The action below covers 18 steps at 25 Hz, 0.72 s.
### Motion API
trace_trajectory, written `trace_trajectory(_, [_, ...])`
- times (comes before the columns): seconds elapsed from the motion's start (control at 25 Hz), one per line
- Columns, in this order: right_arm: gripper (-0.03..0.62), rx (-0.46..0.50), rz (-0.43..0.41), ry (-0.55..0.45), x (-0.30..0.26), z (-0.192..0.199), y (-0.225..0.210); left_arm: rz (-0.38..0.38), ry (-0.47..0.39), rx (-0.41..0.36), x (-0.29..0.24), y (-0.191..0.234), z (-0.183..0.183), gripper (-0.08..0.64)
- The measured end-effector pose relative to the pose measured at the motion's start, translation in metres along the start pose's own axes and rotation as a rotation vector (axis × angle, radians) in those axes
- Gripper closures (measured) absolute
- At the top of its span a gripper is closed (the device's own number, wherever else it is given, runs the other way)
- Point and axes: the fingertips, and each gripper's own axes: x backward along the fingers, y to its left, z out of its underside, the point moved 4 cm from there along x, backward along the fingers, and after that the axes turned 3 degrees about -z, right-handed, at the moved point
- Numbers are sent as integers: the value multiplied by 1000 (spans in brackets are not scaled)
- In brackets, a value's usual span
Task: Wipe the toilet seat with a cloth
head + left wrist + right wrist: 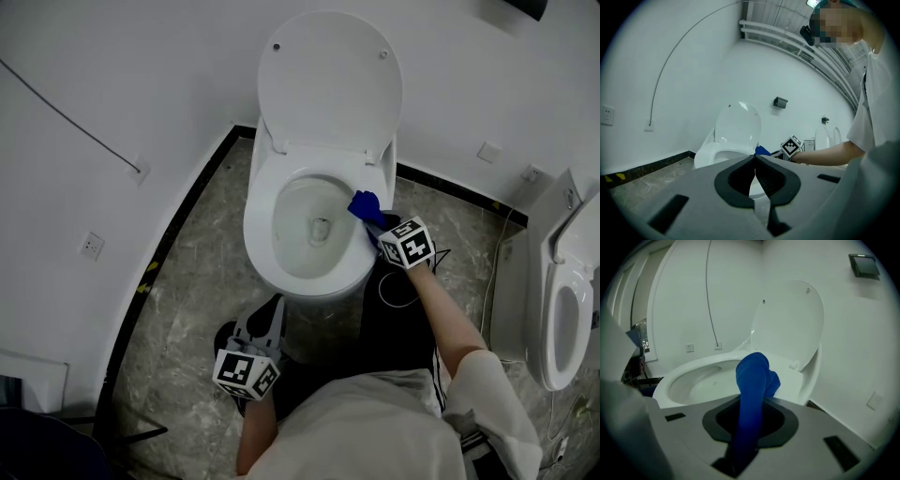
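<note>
The toilet seat (259, 220) is down on the bowl, with the lid (328, 80) raised behind it at 12 o'clock. At about 7 o'clock from the bowl, the left gripper (271, 307) hangs over the floor, well apart from the toilet. Its jaws are pressed together with nothing between them. The blue cloth (365, 205) touches the seat ring at about 2 o'clock, near the hinge. The right gripper (378, 228) pinches it, and the cloth's free end folds over onto the rim. I judge that the wiping is under way at this right rear part. The seat looks equally white everywhere, so I cannot tell which parts are already wiped. The front and the left arc probably remain.
</note>
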Motion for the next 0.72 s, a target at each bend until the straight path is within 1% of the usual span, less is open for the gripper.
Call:
trace_trajectory(0.28, [523, -11, 12, 9, -9, -7, -16, 3, 14, -5, -4, -1, 2, 551])
trace_trajectory(0.44, [523, -30, 23, 10, -13, -10, -24, 5, 17, 5, -6, -2, 4, 551])
trace_trajectory(0.72, [524, -34, 36, 12, -19, -14, -33, 33, 30, -6, -13, -11, 6, 551])
